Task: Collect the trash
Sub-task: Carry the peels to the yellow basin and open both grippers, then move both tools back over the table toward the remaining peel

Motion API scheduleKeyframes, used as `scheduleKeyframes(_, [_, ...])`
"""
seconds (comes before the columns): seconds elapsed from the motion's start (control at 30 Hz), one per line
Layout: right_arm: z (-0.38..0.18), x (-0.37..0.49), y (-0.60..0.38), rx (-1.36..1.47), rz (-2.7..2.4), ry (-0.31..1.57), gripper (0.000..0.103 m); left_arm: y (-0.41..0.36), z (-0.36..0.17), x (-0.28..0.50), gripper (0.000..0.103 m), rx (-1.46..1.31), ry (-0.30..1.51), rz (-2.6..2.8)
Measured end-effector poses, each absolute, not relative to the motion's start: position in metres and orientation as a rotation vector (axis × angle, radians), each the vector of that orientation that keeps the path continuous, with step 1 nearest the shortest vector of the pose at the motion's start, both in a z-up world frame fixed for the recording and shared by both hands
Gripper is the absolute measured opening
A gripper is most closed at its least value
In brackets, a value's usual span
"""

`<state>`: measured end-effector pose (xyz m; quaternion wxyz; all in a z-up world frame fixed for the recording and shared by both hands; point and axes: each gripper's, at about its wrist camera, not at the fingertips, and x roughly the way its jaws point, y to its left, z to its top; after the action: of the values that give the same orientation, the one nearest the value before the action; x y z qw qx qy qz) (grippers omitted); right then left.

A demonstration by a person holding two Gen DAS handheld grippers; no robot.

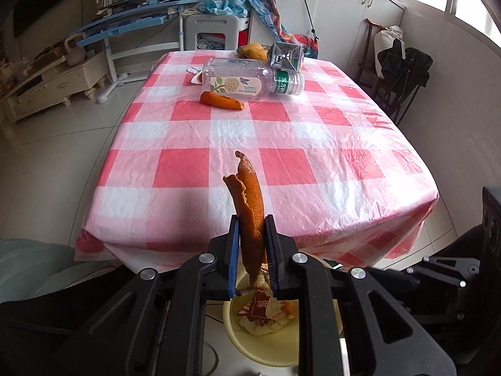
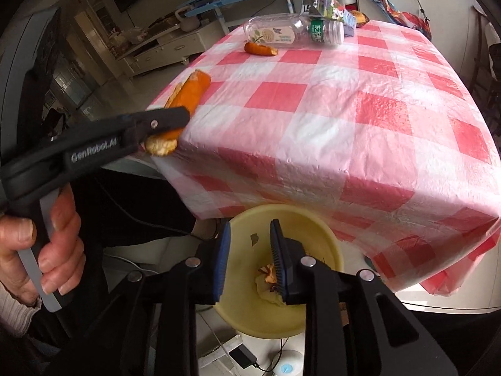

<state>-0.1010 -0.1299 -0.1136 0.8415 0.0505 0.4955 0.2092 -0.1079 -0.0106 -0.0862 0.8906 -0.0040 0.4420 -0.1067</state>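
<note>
My left gripper point(image 1: 252, 221) is shut on a long strip of orange peel point(image 1: 249, 194), held above the near table edge; the right wrist view shows that gripper point(image 2: 175, 119) and the same peel point(image 2: 191, 92) from the side. Below it a pale yellow bin point(image 1: 266, 349) holds wrappers and peel. My right gripper point(image 2: 250, 228) hangs over the yellow bin point(image 2: 325, 244), jaws apart with nothing between them. On the far part of the checked tablecloth point(image 1: 281, 144) lie another peel piece point(image 1: 221, 100), a clear plastic bottle point(image 1: 250, 78) and a crumpled carton point(image 1: 286, 56).
A mango-like fruit point(image 1: 253, 50) lies at the table's far edge. A person's hand point(image 2: 37, 250) grips the left tool's handle. A blue desk point(image 1: 131, 22), a white cabinet point(image 1: 47, 87) and a dark chair point(image 1: 400, 72) surround the table. Cables and a charger point(image 2: 244, 357) lie on the floor by the bin.
</note>
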Motion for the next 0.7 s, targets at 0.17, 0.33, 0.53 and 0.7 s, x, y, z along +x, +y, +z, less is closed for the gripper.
scheduleKeyframes(0.17, [-0.105,-0.1,-0.144,0.185,0.396,0.977,0.041,-0.019,-0.091,-0.124,0.015,0.017,0.941,-0.269])
scheduleKeyframes(0.33, [-0.098,-0.109,-0.158,0.247,0.353,0.903,0.05,-0.031,-0.099,-0.14,0.016,0.053,0.984,-0.338])
scheduleKeyframes(0.53, [-0.089,-0.113,-0.177,0.313,0.302,0.836,0.052,-0.046,-0.109,-0.154,0.023,0.108,1.053,-0.428])
scheduleKeyframes(0.7, [-0.083,-0.119,-0.183,0.329,0.273,0.786,0.057,-0.035,-0.092,-0.159,0.056,0.098,0.969,-0.356])
